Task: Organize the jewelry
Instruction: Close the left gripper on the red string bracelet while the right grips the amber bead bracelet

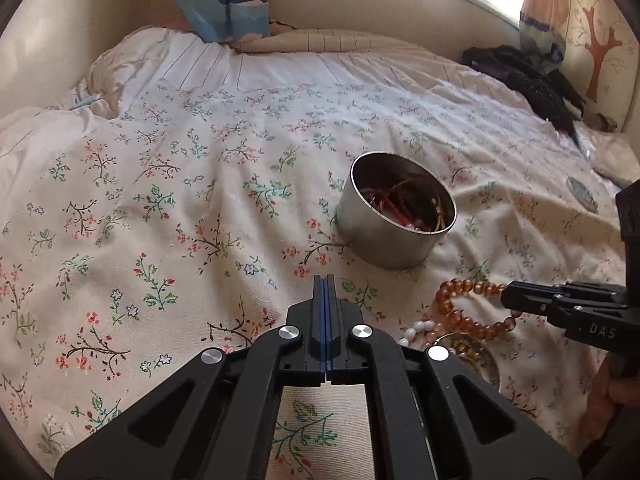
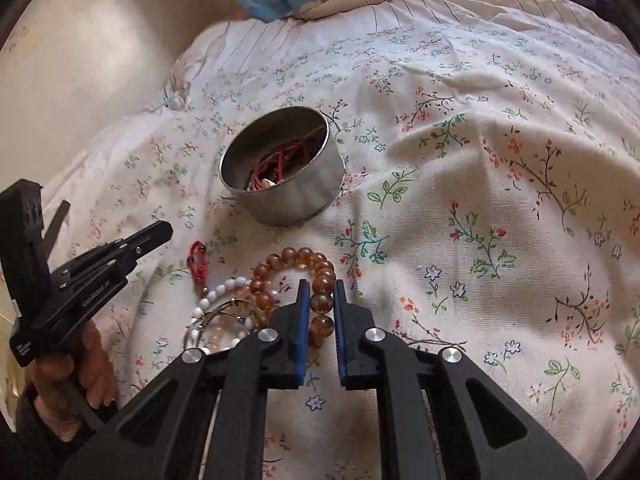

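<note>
My left claw [image 1: 324, 280] hangs over the bed [image 1: 160, 200] with its blue pads pressed together on nothing. My right claw [image 2: 322, 285] is partly spread, its pads either side of the amber bracelet [image 2: 316, 276]; I see beads between them, but a gap shows on each side, so I would not call it clamped. From the left wrist the right claw [image 1: 505, 300] covers that stretch of the amber bracelet [image 1: 460, 308], and I cannot judge contact there.

The tin [image 2: 282, 166] stands upright on the bed beyond the bracelets, well apart from them. Inside it I make out red cords [image 2: 280, 160] and a gold strand; its wall hides the rest of the contents.

Beside the amber bracelet lies a heap: white beads [image 2: 216, 296], a pale bracelet, a thin dark ring. My own claw cuts off its near edge, and the pieces overlap so that I cannot separate them. A red cord bracelet [image 2: 198, 262] lies just left of the heap.

A dark garment [image 1: 532, 80] lies at the far side of the bed, too blurred to identify.
</note>
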### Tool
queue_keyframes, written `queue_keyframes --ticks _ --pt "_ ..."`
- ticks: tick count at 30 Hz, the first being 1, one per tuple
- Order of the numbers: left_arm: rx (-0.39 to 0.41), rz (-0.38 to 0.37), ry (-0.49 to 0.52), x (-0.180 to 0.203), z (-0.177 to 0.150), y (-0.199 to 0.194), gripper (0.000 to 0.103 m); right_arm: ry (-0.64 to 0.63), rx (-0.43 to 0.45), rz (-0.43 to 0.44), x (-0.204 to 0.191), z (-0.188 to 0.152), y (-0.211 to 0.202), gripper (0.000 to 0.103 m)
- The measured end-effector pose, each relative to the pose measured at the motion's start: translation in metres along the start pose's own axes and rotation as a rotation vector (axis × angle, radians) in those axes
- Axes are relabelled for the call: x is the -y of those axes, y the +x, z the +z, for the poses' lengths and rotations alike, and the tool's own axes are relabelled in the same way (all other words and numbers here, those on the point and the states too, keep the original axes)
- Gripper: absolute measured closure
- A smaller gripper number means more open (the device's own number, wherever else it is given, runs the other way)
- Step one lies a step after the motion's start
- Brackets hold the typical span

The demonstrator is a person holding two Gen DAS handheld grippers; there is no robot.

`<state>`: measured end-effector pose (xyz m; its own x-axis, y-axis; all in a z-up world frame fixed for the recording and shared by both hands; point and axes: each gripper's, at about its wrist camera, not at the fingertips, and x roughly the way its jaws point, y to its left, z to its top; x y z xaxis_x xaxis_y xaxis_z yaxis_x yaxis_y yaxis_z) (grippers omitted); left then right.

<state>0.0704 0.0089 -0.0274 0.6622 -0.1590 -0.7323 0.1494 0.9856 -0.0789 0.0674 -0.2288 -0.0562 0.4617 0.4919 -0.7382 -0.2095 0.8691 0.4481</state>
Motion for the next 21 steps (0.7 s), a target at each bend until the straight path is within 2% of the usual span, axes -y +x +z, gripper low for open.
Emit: queue_keyframes --ticks 3,8,9,10,12,13,15,16,17,19,20,21 --pt "-0.015 -0.010 -0.018 -0.001 0.000 0.003 0.103 0.015 0.020 0.066 -0.002 0.002 -0.002 0.091" --pt "-0.060 0.015 -0.003 0.000 -0.002 0.017 0.100 -0.008 -0.005 0.013 -0.006 0.010 0.008 0.090" --pt "-0.068 0.011 0.008 0.001 -0.003 0.020 0.095 -0.003 -0.008 0.002 -0.003 0.010 0.010 0.079" --pt "-0.076 0.022 0.021 0.003 -0.003 0.023 0.090 -0.001 -0.012 -0.006 -0.001 0.011 0.013 0.062" --pt "-0.094 0.059 0.062 0.010 -0.006 0.029 0.055 -0.021 -0.036 -0.069 -0.001 0.012 0.021 0.057" --pt "-0.097 0.074 0.086 0.013 -0.007 0.031 0.054 -0.034 -0.062 -0.096 -0.002 0.010 0.027 0.057" --pt "-0.122 0.095 0.120 0.018 -0.010 0.037 0.058 -0.091 -0.099 -0.167 -0.008 0.007 0.039 0.059" --pt "-0.143 0.098 0.139 0.021 -0.012 0.041 0.071 -0.132 -0.100 -0.209 -0.014 0.005 0.040 0.062" --pt "-0.161 0.106 0.161 0.023 -0.013 0.043 0.094 -0.177 -0.102 -0.255 -0.022 0.004 0.042 0.066" --pt "-0.133 0.127 0.214 0.031 -0.016 0.037 0.094 -0.210 -0.095 -0.271 -0.028 0.001 0.041 0.084" --pt "-0.117 0.123 0.225 0.033 -0.016 0.032 0.095 -0.176 -0.091 -0.229 -0.025 0.002 0.036 0.090" --pt "-0.103 0.112 0.219 0.034 -0.015 0.027 0.095 -0.113 -0.085 -0.144 -0.017 0.002 0.031 0.090"
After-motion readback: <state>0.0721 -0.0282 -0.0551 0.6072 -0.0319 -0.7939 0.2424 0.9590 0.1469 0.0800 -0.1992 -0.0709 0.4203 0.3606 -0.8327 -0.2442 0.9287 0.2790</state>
